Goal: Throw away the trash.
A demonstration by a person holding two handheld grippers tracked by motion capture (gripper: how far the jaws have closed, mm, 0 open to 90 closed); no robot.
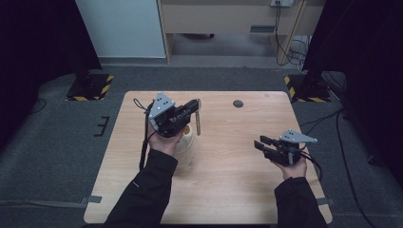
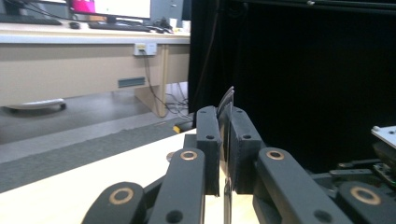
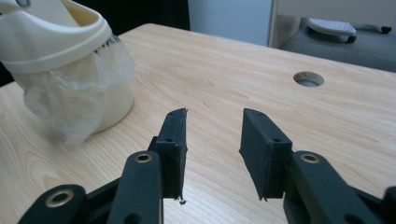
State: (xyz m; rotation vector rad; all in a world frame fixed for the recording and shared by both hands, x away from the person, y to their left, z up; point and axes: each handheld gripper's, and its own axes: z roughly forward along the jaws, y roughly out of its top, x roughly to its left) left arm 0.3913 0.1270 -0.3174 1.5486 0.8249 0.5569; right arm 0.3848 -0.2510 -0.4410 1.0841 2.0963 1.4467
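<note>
Nearest to us in the right gripper view, the right gripper (image 3: 212, 154) holds its two black jaws well apart with nothing between them, above the bare wooden table (image 3: 224, 79). Just beyond, at the left, we see a cream bin (image 3: 60, 42) lined with a thin clear plastic bag (image 3: 79, 100) that hangs over its rim. A round cable hole (image 3: 308, 78) lies farther off in the tabletop. In the high view the left gripper (image 1: 195, 107) hovers over the bin (image 1: 186, 148), towards the far left of the table, and we see a slim handle-like piece (image 1: 196, 121) hanging at its tip. In the left gripper view its jaws are pressed nearly together on a thin dark strip (image 2: 226, 103). The right gripper (image 1: 264, 144) sits well apart from the bin, near the table's right edge.
</note>
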